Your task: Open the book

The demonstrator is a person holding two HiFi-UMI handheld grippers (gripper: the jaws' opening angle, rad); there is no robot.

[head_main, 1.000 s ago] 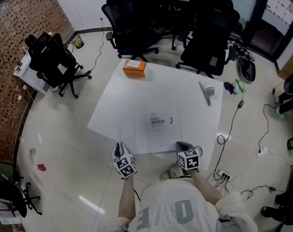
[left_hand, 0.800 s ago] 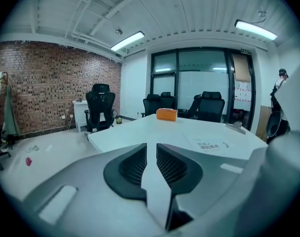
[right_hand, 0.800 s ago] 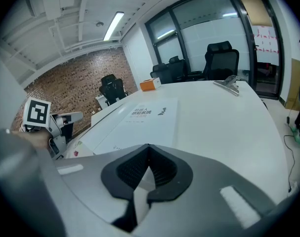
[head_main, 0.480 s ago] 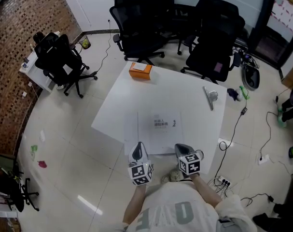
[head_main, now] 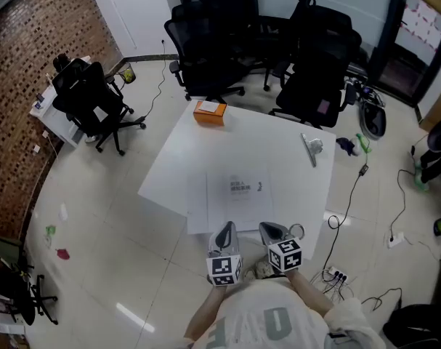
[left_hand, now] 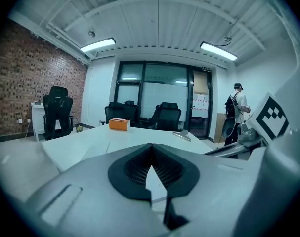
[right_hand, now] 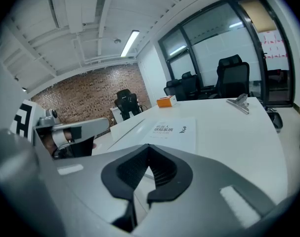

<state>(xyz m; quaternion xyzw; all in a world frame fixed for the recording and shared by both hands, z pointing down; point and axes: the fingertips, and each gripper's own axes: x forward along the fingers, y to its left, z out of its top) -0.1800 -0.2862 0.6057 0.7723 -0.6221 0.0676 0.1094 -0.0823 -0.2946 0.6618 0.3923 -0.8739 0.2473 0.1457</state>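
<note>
Head view: my left gripper [head_main: 225,233] and my right gripper [head_main: 273,231] hang side by side at the near edge of the table [head_main: 278,133], tips pointing across it. Each gripper's own view shows its two jaws pressed together with nothing caught between them, so I have hold of nothing on either side. The book [head_main: 237,193] lies flat on the near half of the table, just beyond both tips, its white cover facing up with a small block of dark print in the middle. Farther across the table, close to its right edge, a metal clip [head_main: 312,148] rests on the bare top. At the table's far left corner stands an orange box [head_main: 209,112]. Past the table's far side, black office chairs [head_main: 205,42] are crowded together in front of a glass wall.
</note>
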